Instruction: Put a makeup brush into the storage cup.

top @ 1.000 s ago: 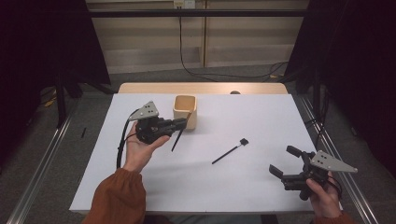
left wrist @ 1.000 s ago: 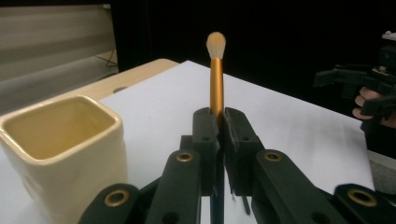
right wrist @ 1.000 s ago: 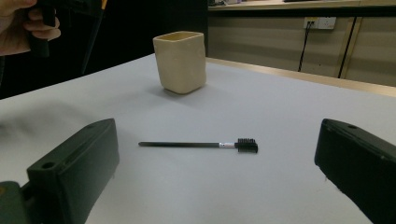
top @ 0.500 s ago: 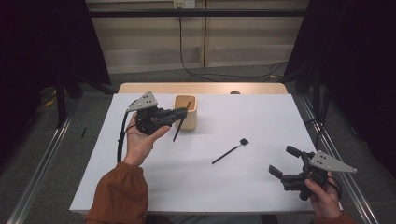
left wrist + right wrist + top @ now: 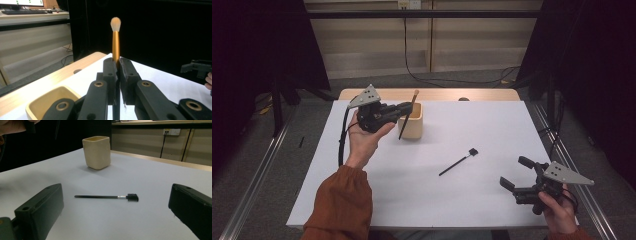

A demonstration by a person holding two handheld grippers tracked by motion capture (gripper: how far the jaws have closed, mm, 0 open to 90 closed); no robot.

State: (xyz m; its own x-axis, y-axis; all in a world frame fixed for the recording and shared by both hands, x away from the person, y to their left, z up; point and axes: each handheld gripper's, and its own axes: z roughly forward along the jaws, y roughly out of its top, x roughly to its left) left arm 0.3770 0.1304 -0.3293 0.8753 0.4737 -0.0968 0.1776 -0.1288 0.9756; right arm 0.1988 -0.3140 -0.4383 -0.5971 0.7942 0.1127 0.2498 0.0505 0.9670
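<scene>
Pinching the light, stiff makeup brush (image 5: 115, 42) mid-handle near the tabletop's far edge, the left gripper (image 5: 404, 108) spares its soft bristles, while the right gripper (image 5: 517, 175) gapes wide.

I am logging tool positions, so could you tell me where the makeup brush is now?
In the high view the makeup brush is clamped in the left tongs, held at the cup, far left of the table.

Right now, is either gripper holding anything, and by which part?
Left gripper clamps the makeup brush mid-handle, bristles up. Right gripper holds nothing.
</scene>
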